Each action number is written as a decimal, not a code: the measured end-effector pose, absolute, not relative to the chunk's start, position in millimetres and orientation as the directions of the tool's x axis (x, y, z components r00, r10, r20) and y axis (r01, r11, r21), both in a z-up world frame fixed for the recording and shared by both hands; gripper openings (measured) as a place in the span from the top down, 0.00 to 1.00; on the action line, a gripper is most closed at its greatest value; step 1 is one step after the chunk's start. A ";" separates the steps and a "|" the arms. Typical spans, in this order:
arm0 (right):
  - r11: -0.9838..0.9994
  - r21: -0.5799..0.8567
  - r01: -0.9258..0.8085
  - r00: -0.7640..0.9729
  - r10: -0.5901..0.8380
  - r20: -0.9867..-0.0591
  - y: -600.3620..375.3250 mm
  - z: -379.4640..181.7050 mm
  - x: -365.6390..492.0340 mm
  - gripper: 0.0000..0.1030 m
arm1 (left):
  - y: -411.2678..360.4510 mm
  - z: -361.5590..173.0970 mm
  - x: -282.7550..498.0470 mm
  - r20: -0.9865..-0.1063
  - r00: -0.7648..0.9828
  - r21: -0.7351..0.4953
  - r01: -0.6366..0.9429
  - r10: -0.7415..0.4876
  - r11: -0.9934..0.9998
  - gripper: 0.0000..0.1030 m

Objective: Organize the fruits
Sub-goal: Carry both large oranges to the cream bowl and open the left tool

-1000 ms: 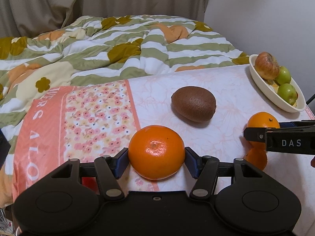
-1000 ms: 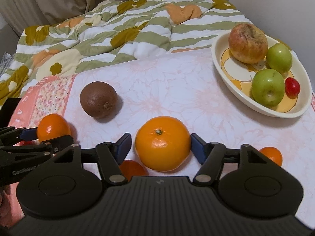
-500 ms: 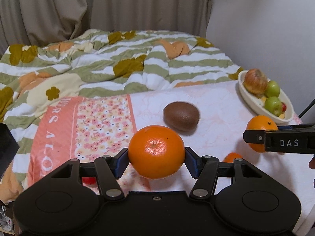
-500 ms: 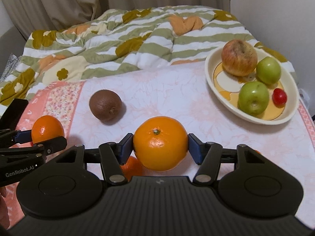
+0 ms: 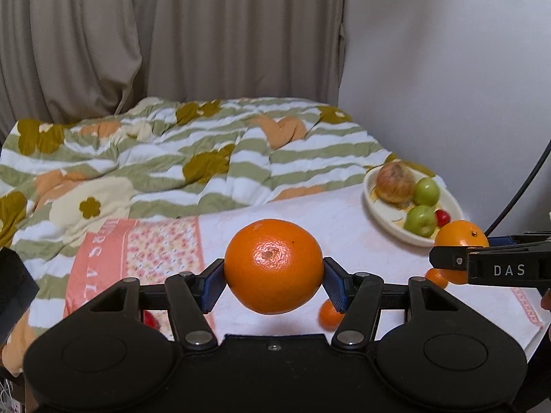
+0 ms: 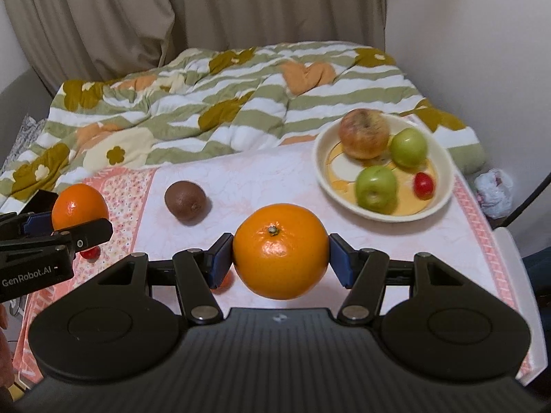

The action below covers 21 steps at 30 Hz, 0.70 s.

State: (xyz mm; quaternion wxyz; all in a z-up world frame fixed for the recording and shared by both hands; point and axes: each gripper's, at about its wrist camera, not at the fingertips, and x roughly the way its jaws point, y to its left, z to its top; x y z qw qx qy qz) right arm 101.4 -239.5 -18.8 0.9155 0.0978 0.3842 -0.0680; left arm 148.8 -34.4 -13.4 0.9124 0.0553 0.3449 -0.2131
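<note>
two oranges are up in the air at once: the left gripper (image 5: 273,284) has its jaws clamped on one orange (image 5: 273,266), the right gripper (image 6: 279,264) pinches the other orange (image 6: 280,251), both clear of the worktop (image 6: 275,179) for carrying. the cream bowl (image 6: 444,186) of apples looks like the goal; the kiwi (image 6: 186,201) lies well apart from the bowl, and small tangerines lie nearer the grippers than the bowl.

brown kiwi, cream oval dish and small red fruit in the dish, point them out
brown fuzzy kiwi (image 6: 186,203), right wrist view, middle of skin
cream oval dish (image 6: 444,165), right wrist view, right rim
small red fruit (image 6: 423,184), right wrist view, centre
</note>
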 end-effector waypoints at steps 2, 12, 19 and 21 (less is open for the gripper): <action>0.971 0.128 0.200 0.703 -0.052 -0.709 -251.5 -13.7 94.7 0.28 | -43.7 -8.1 143.4 -0.649 0.676 -0.044 0.423 -0.348 0.905 0.38; 0.983 0.122 0.136 0.716 -0.012 -0.698 -335.6 -1.6 81.9 0.28 | -115.6 5.1 125.4 -0.633 0.708 -0.070 0.351 -0.313 0.934 0.38; 0.991 0.102 0.088 0.722 0.007 -0.692 -401.7 -4.0 96.2 0.28 | -178.5 -1.1 133.0 -0.638 0.714 -0.077 0.314 -0.289 0.946 0.38; 0.992 0.099 0.077 0.722 0.013 -0.692 -417.8 -6.0 103.9 0.28 | -192.7 -3.4 137.4 -0.642 0.713 -0.080 0.303 -0.282 0.950 0.38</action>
